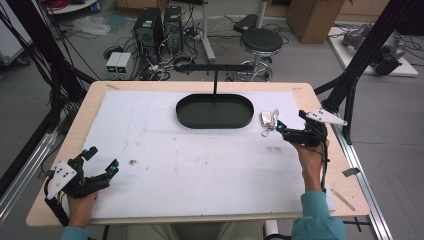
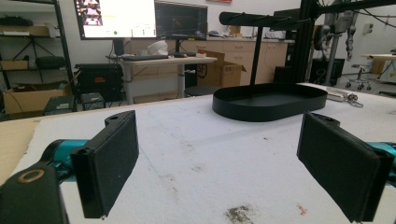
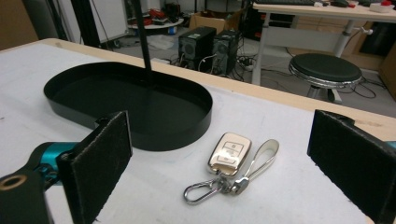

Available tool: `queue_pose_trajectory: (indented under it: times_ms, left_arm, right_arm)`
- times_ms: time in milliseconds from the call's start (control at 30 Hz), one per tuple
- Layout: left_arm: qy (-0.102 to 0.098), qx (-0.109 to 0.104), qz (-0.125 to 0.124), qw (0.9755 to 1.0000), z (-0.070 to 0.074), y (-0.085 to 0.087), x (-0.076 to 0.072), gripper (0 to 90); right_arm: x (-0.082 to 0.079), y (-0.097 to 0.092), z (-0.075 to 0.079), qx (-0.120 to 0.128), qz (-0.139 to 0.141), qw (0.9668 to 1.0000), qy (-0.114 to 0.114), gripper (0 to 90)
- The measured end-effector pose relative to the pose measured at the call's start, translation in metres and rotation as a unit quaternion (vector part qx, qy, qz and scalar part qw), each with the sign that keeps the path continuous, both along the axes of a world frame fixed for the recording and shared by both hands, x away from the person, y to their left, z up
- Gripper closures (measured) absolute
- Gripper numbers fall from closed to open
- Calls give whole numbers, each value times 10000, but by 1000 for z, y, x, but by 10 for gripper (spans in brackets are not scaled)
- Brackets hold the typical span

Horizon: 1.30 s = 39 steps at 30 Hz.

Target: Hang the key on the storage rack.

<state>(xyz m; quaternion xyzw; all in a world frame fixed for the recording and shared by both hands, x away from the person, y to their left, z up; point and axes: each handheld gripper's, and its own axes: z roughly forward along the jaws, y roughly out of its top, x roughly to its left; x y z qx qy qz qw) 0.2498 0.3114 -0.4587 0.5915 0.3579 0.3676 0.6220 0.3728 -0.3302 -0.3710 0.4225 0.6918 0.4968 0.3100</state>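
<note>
A key fob with its clip lies on the white counter just beside the black tray. The right claw sits spread wide right by it; the left claw rests spread, well apart, near the counter's front corner.

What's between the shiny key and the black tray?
Nothing. In the right gripper view a bare strip of white mat separates the key fob from the black tray; they don't touch.
</note>
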Motion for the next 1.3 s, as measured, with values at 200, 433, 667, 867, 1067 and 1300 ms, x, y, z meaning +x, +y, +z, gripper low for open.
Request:
queue_pose_trajectory:
  times_ms: [200,433,667,867,1067,1300]
  left_arm:
    - [1,2,0,10000,0,0,0,132]
    - [12,5,3,10000,0,0,0,132]
    - [26,-16,0,10000,0,0,0,132]
    - [27,-21,1,10000,0,0,1,132]
    - [30,-17,0,10000,0,0,1,132]
    - [33,-17,-3,10000,0,0,1,132]
  right_arm:
    - [16,-2,12,-126,-127,9993,330,60]
    - [40,7,25,-340,-310,9960,772,60]
    - [61,13,24,-457,-444,9902,1244,60]
    - [74,16,18,-509,-642,9836,1606,61]
    - [84,20,13,-556,-713,9787,1845,61]
    - [98,20,2,-629,-882,9666,2323,105]
